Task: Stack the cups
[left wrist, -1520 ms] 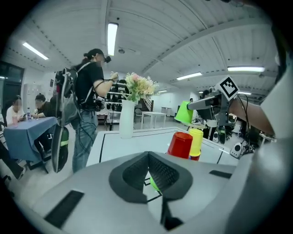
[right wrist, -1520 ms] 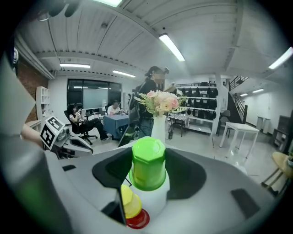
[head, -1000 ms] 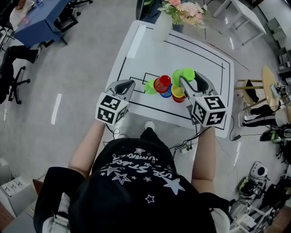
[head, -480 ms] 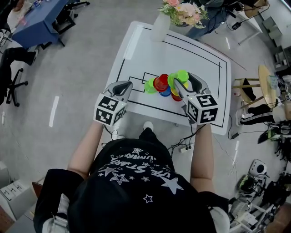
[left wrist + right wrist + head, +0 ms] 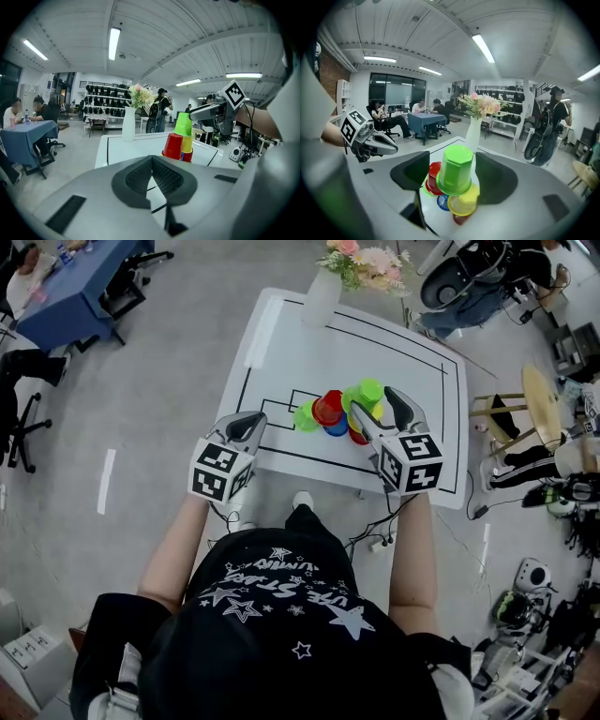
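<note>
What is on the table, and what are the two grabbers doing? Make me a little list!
Table: white, black lines
Top cup: green cup, upside down on the yellow cup
Right gripper: jaws have just been opening, green cup between them, not squeezed
Left gripper: shut, empty, apart from the cups

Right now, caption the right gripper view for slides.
Right hand-held gripper, jaws just opened, straddles the green cup topping the stack.
</note>
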Available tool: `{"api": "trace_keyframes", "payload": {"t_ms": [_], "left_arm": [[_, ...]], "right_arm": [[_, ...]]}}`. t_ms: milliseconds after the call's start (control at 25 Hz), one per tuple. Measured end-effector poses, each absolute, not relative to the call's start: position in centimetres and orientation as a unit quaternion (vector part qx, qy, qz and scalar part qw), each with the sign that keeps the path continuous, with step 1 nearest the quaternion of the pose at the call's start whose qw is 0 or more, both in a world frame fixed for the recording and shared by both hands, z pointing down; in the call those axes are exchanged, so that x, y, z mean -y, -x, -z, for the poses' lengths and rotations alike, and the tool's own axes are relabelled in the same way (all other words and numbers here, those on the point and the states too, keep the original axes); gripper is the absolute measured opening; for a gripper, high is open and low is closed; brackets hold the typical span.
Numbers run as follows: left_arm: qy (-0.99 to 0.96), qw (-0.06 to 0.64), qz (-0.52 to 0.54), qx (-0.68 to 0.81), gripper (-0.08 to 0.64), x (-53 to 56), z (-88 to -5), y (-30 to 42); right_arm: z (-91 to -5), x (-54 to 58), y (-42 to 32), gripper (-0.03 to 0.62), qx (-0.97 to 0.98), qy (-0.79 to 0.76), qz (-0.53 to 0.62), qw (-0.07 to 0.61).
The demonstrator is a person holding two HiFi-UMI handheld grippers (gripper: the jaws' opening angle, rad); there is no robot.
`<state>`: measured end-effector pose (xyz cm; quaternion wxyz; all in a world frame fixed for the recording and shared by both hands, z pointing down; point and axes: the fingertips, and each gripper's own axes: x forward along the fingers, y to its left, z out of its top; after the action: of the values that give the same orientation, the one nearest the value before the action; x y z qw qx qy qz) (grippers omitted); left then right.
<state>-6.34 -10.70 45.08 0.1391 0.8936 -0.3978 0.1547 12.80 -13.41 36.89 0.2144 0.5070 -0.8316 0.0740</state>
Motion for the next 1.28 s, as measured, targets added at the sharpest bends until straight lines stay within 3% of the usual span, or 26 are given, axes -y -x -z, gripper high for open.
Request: {"api": "trace_keyframes", "payload": {"t_ms": [440,720,1000,1200,1280], "left_arm": [[-0.911,0.133,-0.185,0.342,0.012,5.6,-47.2,7.3],[-0.92,0.125,-0.191,0.317,0.012,3.1,-47.5,4.1],[-0.915,0.129,-0.204,0.323,0.012,-1.1,-47.4,1.7],[-0.907,0.135,-0.21,0.341,0.012,-4.3,-47.2,1.4],[-0.904,0.139,-0.214,0.345,0.012,-5.5,-47.3,1.7]], "right_arm": [[-37.6,4.5,-14.7,0.308,0.778,-0.599,-0.113,0.153],[-41.0,-0.7,-18.2,0.285,0.746,-0.634,-0.15,0.138],[-43.6,-3.5,-19.0,0.171,0.752,-0.626,-0.15,0.141],[-45.0,-5.1,-18.1,0.005,0.77,-0.604,-0.17,0.115],[-45.5,-5.5,-17.4,0.005,0.779,-0.592,-0.177,0.111]]}}
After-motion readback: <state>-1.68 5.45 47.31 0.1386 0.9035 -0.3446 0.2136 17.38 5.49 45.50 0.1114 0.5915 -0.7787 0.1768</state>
